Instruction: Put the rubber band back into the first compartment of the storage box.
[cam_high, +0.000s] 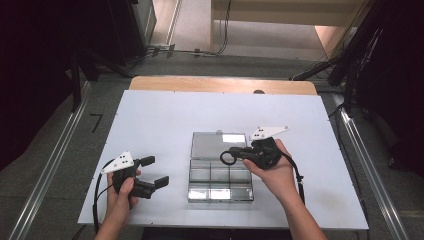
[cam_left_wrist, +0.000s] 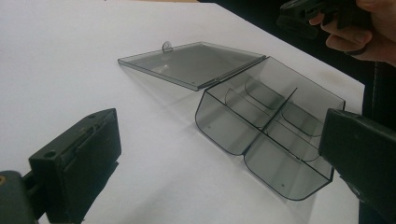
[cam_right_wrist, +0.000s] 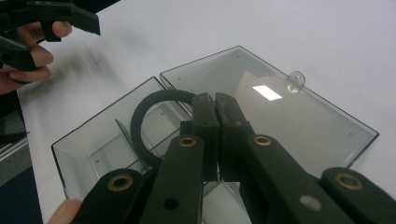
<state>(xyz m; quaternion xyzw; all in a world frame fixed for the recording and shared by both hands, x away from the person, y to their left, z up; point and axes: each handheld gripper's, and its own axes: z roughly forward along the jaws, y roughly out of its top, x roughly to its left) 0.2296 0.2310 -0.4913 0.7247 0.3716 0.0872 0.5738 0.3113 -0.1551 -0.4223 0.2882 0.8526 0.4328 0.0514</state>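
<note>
Right tongs (cam_right_wrist: 215, 105) pinch a black ring (cam_right_wrist: 149, 119) mid-frame over the open clear box (cam_high: 220, 172), left tongs (cam_high: 151, 171) wide lower left; I'd centre it above one compartment before releasing.

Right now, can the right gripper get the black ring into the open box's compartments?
Probably yes. The right gripper, shut on the black ring, is above the clear box; its lid lies flat open and the left gripper stands off to the side.

Left claw (cam_high: 154, 171) agape, right claw (cam_high: 235, 154) clamped.
</note>
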